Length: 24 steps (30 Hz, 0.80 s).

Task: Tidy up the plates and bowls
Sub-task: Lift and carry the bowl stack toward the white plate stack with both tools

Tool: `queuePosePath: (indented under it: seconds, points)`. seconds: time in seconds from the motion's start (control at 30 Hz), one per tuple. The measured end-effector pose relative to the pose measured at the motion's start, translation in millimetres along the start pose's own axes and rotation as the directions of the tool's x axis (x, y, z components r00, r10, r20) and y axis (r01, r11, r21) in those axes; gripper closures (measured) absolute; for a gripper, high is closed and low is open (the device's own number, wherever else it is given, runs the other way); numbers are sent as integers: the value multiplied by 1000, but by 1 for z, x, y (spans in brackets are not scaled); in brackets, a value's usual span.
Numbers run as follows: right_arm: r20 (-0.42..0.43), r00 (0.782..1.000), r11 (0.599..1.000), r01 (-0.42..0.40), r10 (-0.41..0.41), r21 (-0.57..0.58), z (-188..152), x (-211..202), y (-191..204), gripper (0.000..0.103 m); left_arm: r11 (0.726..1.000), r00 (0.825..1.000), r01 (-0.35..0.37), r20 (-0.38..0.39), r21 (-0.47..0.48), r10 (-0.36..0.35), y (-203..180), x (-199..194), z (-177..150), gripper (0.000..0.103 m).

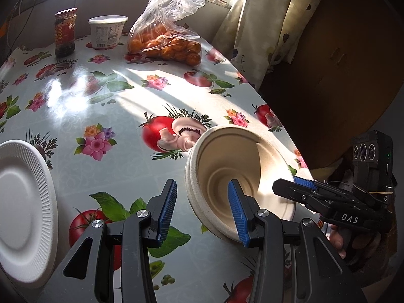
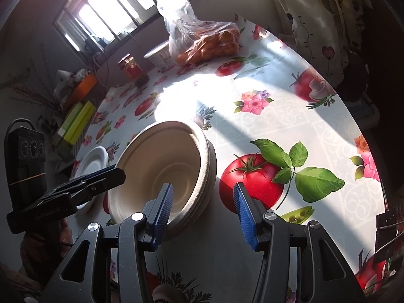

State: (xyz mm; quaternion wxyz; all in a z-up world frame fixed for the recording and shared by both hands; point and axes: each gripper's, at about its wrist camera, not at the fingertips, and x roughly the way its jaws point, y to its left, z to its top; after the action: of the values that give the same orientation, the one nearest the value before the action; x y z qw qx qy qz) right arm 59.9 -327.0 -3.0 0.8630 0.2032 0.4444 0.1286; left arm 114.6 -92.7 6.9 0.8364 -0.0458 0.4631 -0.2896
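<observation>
A stack of nested beige pulp bowls [image 1: 252,151] [image 2: 161,151] stands on the flowered tablecloth near the table's right edge. My left gripper [image 1: 202,185] is open astride the stack's left rim: one blue pad is inside the bowl and the other outside, with tablecloth showing in the gap. My right gripper [image 2: 203,186] is open astride the opposite rim, its outer pad over a printed tomato and clear of the stack's side. Each gripper shows in the other's view, the right gripper [image 1: 290,184] and the left gripper [image 2: 113,174], both at the rim. A white ribbed foam plate [image 1: 22,209] [image 2: 94,159] lies to the left.
At the far end of the table [image 1: 101,106] stand a dark sauce jar [image 1: 65,34], a white lidded tub [image 1: 107,31] and a plastic bag of oranges [image 1: 166,40]. A curtain [image 1: 265,25] hangs past the right edge. Yellow-green boxes [image 2: 75,123] lie beyond the table's left side.
</observation>
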Motion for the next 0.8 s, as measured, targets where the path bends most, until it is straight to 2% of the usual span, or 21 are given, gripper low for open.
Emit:
queuePosePath:
  seconds: [0.2, 0.27, 0.57, 0.8]
  points:
    - [6, 1000, 1000, -8, 8, -11, 0, 0, 2, 53, 1000, 1000, 10, -11, 1, -10, -1, 3, 0, 60]
    - [5, 1000, 1000, -11, 11, -13, 1, 1, 3, 58, 1000, 1000, 12, -17, 2, -12, -1, 5, -1, 60]
    - [8, 1000, 1000, -12, 12, -12, 0, 1, 2, 75, 1000, 1000, -1, -24, -4, 1, 0, 8, -1, 78]
    - [9, 1000, 1000, -6, 6, -16, 1, -1, 2, 77, 1000, 1000, 2, -25, -15, -3, 0, 7, -1, 79]
